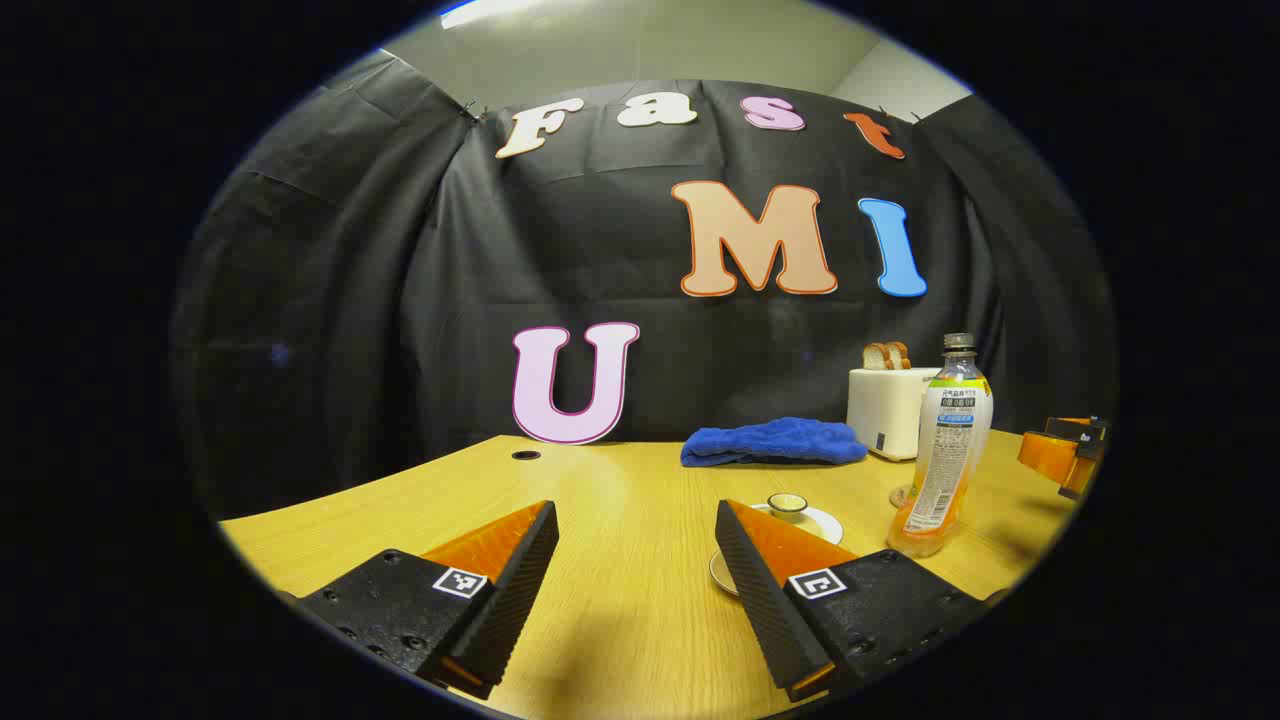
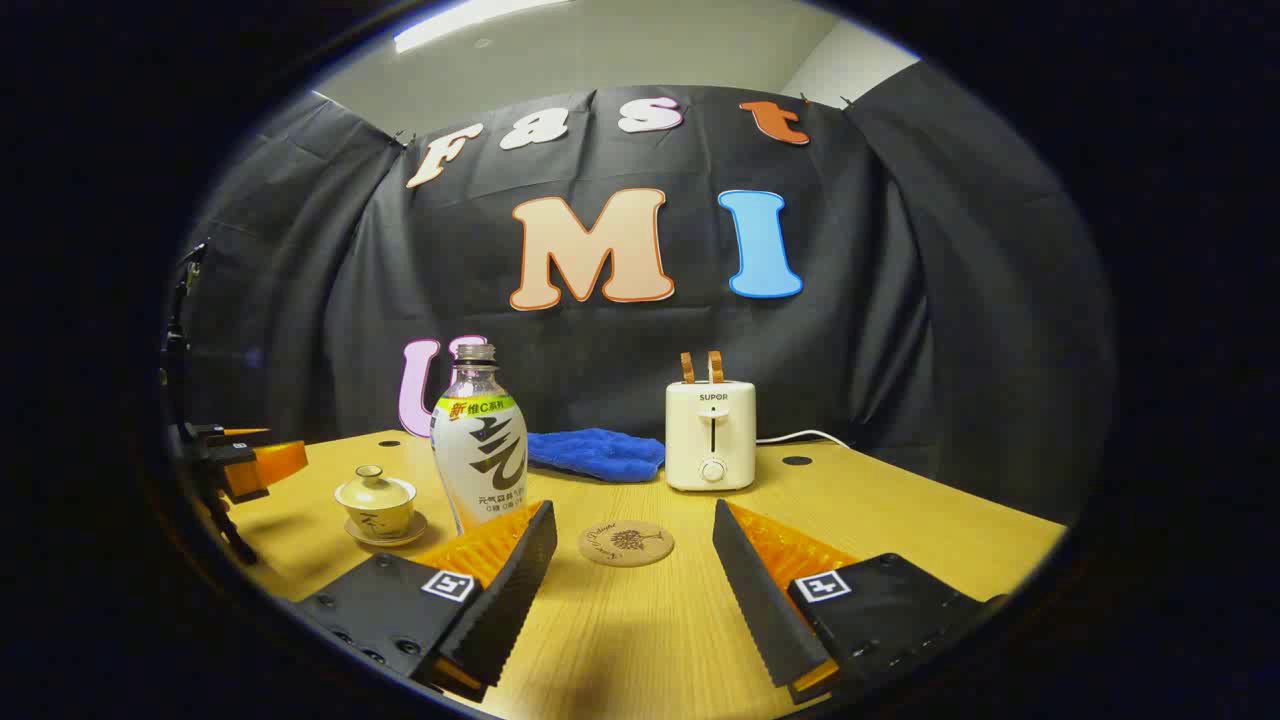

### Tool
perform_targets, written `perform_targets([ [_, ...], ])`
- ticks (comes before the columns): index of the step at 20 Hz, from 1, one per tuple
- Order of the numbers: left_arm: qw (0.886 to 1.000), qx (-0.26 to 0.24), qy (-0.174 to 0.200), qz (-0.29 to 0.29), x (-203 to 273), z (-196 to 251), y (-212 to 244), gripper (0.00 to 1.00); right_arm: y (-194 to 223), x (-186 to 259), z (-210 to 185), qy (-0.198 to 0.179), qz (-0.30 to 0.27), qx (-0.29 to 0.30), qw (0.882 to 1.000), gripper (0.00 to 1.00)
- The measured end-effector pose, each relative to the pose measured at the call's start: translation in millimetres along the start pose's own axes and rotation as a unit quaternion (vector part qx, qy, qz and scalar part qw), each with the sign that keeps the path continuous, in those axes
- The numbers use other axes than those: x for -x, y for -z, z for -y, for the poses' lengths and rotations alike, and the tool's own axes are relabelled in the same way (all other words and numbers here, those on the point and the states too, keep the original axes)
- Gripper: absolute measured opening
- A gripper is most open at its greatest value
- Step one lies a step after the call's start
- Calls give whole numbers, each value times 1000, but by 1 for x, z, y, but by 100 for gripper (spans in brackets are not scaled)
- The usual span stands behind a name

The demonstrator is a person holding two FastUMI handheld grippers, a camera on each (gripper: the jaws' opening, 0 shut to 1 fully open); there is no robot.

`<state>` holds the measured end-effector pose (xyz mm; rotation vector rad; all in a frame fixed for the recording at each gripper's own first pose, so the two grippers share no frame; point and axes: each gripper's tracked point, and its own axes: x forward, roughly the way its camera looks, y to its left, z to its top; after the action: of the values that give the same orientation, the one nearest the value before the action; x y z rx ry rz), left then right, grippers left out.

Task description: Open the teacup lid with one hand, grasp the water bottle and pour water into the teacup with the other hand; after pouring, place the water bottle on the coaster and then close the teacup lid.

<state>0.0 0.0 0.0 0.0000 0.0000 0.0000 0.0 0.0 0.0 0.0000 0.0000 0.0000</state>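
On the table in the left gripper view, the left gripper is hovering with fingers spread wide, gripping nothing. Teacup is sitting on its saucer just behind the right-hand finger, partly hidden by it, lid on. Water bottle is standing upright just right of the teacup, apart from it. Blue towel and toaster are lying farther back from the teacup. Another gripper is showing at the far right edge, beyond the bottle.

Right gripper view: right gripper is also holding its fingers wide apart, empty. Teacup is sitting left of the bottle, lid closed. Coaster is lying flat right of the bottle, between the two fingers and bare. Toaster is standing behind the coaster.

Handling call: the lid is looking like small glazed ceramic, so light, slick, chippable; taking it by the top knob, gentle pinch. The bottle looks like thin plastic, cap seemingly off, partly filled; probably flexing under squeeze, so gripping mid-body on the label, firm but not crushing, and keeping it upright until over the cup.
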Motion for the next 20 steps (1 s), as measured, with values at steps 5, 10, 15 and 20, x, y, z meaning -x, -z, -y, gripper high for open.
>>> perform_targets([
  [5, 1000, 1, 2, 1, 0, 1, 0, 93, 0, 0, 0, 0, 1, 0, 1000, 99],
  [10, 1000, 1, 5, 0, 1, 1, 0, 93, 0, 0, -1, 0, 1, 0, 1000, 96],
  [15, 1000, 1, 7, 0, 1, 2, 0, 93, 0, -1, -2, -3, 1, -1, 1000, 99],
  [20, 1000, 1, 15, 0, 1, 4, -1, 93, 0, 0, -2, -3, 1, 0, 1000, 99],
])
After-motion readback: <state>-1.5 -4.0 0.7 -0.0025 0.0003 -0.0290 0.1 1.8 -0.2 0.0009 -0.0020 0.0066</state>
